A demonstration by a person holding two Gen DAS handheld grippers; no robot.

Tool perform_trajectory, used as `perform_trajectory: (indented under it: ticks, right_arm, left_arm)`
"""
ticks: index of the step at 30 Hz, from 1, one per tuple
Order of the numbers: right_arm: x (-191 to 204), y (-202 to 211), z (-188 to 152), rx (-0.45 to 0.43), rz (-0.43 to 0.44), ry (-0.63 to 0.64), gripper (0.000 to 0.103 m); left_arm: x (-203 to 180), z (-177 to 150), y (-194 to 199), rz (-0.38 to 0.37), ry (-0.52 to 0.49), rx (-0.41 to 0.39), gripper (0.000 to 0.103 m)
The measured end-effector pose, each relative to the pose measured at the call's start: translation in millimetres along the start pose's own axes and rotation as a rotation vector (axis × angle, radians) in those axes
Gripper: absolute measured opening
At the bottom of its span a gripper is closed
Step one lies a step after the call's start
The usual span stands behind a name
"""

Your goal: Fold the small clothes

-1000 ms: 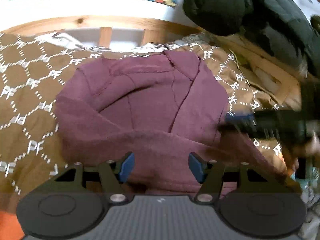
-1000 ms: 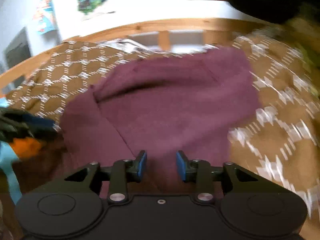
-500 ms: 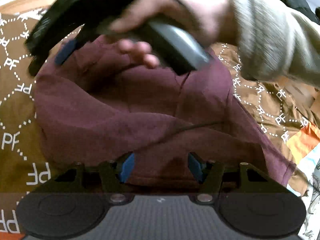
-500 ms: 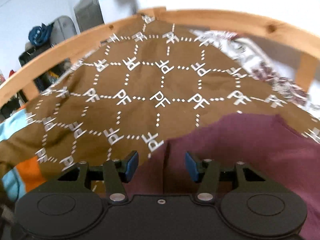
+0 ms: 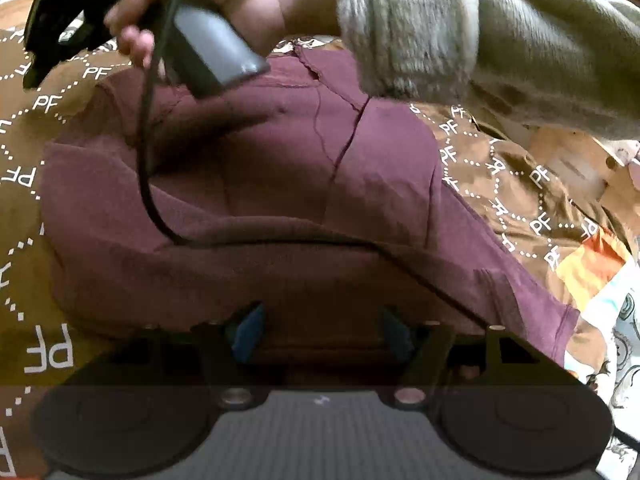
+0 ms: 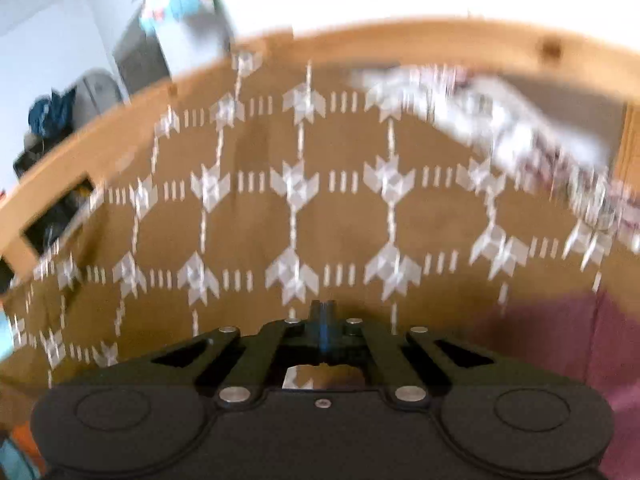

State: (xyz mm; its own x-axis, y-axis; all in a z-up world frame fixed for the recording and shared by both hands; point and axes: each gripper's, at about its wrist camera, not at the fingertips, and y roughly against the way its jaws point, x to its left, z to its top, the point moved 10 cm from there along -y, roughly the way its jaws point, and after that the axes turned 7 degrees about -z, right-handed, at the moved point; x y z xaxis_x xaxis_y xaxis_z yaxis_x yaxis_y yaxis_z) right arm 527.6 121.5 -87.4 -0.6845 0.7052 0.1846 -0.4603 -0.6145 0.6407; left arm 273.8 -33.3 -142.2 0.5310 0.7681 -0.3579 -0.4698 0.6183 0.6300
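The left tool sits wide apart at the near hem of the maroon shirt, which lies rumpled on the brown patterned blanket on the bed. The right tool is pressed together with nothing visibly between its tips, held over the blanket with the shirt's edge low at its right. Its cable trails across the shirt, so it could snag and drag the cloth, spoiling a fold.

Sweatshirt: we see it lying on the bedspread
Cable: across the sweatshirt
Bed frame: behind the bedspread
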Motion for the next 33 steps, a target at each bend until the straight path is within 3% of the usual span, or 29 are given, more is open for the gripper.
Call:
perform_trajectory:
  ticks: [3,4,6,9,11,12,13,15,22,26,27,29,32,33]
  right_arm:
    - [-3,-1,2,0.084,0.059,-0.015,0.003]
    - [-3,-1,-4,0.128,0.079,-0.016,0.009]
    - [-2,6,-22,0.183,0.073,0.021,0.032]
    - [-1,10,-51,0.258,0.047,0.06,0.046]
    - [1,7,-67,0.286,0.03,0.044,0.046]
    - [1,5,-72,0.29,0.024,0.028,0.041]
    - [1,3,-76,0.292,0.015,0.014,0.022]
    - [3,0,-76,0.268,-0.003,0.003,0.002]
    - [11,21,-24,0.012,-0.094,0.058,0.002]
    - [8,11,-10,0.028,-0.081,0.036,0.002]
    - [9,10,-13,0.036,-0.071,0.035,0.005]
    - [7,10,-20,0.045,-0.058,0.015,0.019]
    - [4,26,-26,0.031,-0.041,-0.007,0.047]
    - [0,35,-29,0.026,-0.05,0.011,0.052]
  left_arm:
    - [5,1,6,-0.005,0.028,-0.012,0.072]
    - [6,1,8,-0.005,0.039,-0.019,0.073]
    - [8,0,13,-0.005,0.057,-0.037,0.079]
    - [12,-2,19,0.013,0.084,-0.069,0.088]
    - [13,-4,20,0.028,0.082,-0.066,0.088]
    - [13,-4,20,0.035,0.074,-0.065,0.088]
    - [12,-4,22,0.043,0.067,-0.066,0.088]
    - [12,-4,26,0.05,0.064,-0.07,0.089]
    - [19,-4,38,0.103,0.095,-0.095,0.089]
    - [33,0,52,0.155,0.16,-0.146,0.09]
    - [36,1,55,0.168,0.174,-0.154,0.09]
    - [41,1,61,0.181,0.189,-0.167,0.09]
    - [43,1,63,0.207,0.183,-0.173,0.091]
    - [43,1,64,0.215,0.179,-0.174,0.091]
